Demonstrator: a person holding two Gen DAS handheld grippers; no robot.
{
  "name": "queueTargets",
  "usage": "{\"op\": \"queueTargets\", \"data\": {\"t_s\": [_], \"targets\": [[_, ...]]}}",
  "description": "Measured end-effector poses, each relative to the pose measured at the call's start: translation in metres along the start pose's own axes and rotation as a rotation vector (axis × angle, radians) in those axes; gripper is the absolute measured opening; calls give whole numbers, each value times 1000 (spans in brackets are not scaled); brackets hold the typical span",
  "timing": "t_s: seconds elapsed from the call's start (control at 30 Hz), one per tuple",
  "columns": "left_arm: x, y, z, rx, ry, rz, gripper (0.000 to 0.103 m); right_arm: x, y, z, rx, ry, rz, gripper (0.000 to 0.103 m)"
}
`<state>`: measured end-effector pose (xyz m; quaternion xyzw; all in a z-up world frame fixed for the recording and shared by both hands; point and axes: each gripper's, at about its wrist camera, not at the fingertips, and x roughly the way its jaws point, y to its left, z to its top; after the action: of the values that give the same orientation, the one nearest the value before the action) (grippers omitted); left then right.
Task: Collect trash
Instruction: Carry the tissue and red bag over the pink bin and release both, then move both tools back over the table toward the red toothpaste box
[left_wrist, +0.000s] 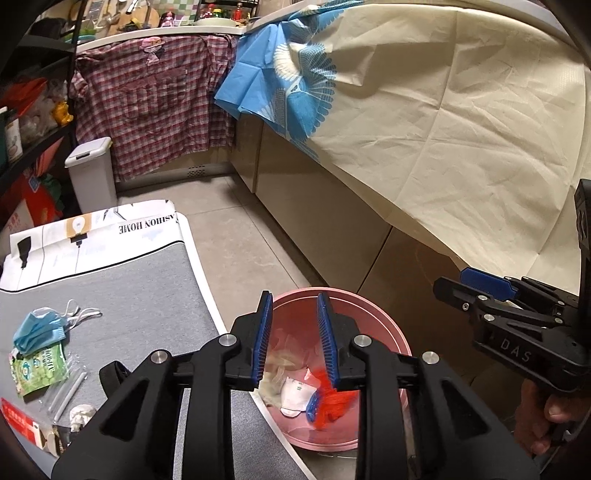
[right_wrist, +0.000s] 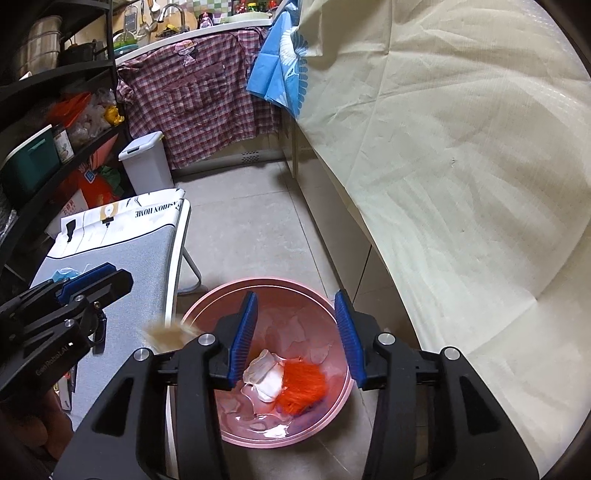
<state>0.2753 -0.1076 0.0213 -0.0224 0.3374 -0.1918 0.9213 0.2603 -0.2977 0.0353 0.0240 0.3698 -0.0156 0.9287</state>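
From the left wrist camera, the left gripper (left_wrist: 291, 332) hangs over the pink bin (left_wrist: 369, 306) on the floor, jaws parted with nothing between the blue pads; crumpled white paper (left_wrist: 295, 397) and an orange net (left_wrist: 334, 400) lie in the bin below. The right gripper (left_wrist: 476, 282) shows at the right edge, over the bin's far side. The trash yet to collect lies left of and behind the left gripper, on the grey board (left_wrist: 147, 295): a blue face mask (left_wrist: 38, 328) near the left edge, a green sachet (left_wrist: 40, 369) just below it, clear straws (left_wrist: 68, 395), and a red-and-white packet (left_wrist: 22, 421) at the near left corner. The straws run roughly toward the camera.

From the right wrist camera, the right gripper (right_wrist: 301, 332) also stands released above the bin (right_wrist: 258, 284), empty. A blurred tan scrap (right_wrist: 166, 334) hangs in the air at the bin's left rim, under the left gripper (right_wrist: 96, 280). The board (right_wrist: 129, 266) lies to the left, so the left hand seems nearer the remaining litter.
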Motion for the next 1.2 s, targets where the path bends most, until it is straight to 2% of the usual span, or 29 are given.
{"op": "queueTargets", "data": {"t_s": [0.37, 0.7, 1.0, 1.2], "targets": [[-13, 6, -3, 12, -12, 9, 25, -12, 4, 2, -2, -54, 38, 44], [-49, 29, -7, 3, -52, 44, 25, -31, 36, -4, -59, -142, 102, 44], [-90, 76, -19, -30, -90, 118, 25, -44, 75, -19, -136, -190, 163, 44], [-115, 119, -34, -73, -100, 187, 25, -47, 102, -33, -128, -196, 232, 44]]}}
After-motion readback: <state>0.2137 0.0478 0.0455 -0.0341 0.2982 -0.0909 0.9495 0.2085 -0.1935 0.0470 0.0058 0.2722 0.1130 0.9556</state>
